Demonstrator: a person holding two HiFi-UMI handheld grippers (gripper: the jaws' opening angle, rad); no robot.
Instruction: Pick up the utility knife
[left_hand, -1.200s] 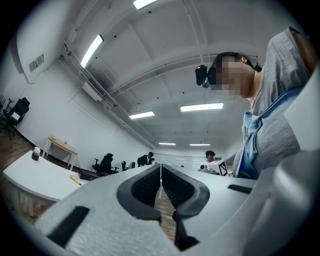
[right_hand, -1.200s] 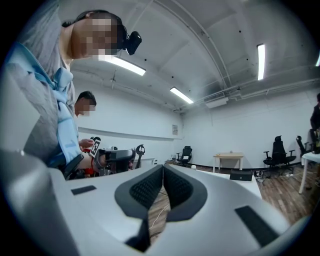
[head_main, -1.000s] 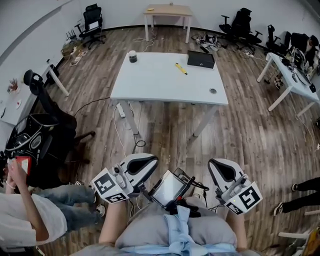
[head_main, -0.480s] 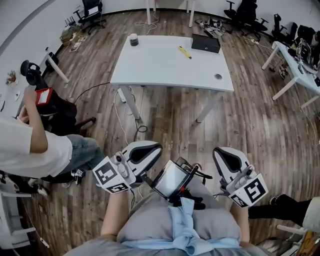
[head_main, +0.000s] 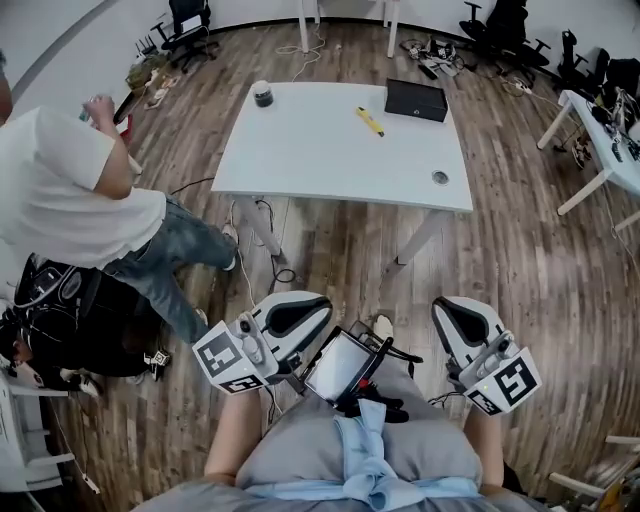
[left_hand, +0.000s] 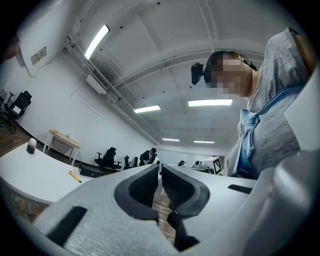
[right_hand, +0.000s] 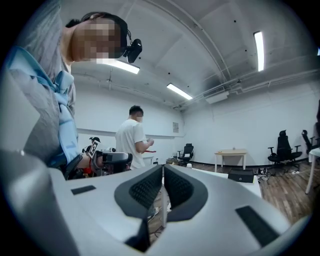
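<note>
Utility knife (head_main: 370, 121), a slim yellow bar, lies flat on the far half of the white table (head_main: 300, 160), at about 12 o'clock from the person and well apart from both grippers. A black box (head_main: 416, 99) sits near it at its 2 o'clock.

Several things could go wrong from here. The knife is thin and low on a smooth top, so jaws that close too high or at an angle would probably push it along instead of gripping it. It lies toward the far edge, so a reach across the table may bring a gripper in tilted or knock the box. Cables (head_main: 262, 262) trail on the floor by the table leg at 11 o'clock and could catch a foot. A bystander in a white shirt (head_main: 70, 190) stands at 9 o'clock, close to the way in.

Both grippers are held low in front of the torso, pointing roughly level toward 12 o'clock. The left gripper (head_main: 300, 312) sits at 7 o'clock of a tablet (head_main: 340, 365) on the lap, the right gripper (head_main: 455, 315) at its 3 o'clock. Each has its pads drawn together to a sliver with nothing between them, so whichever one goes for the knife must spread first.
</note>
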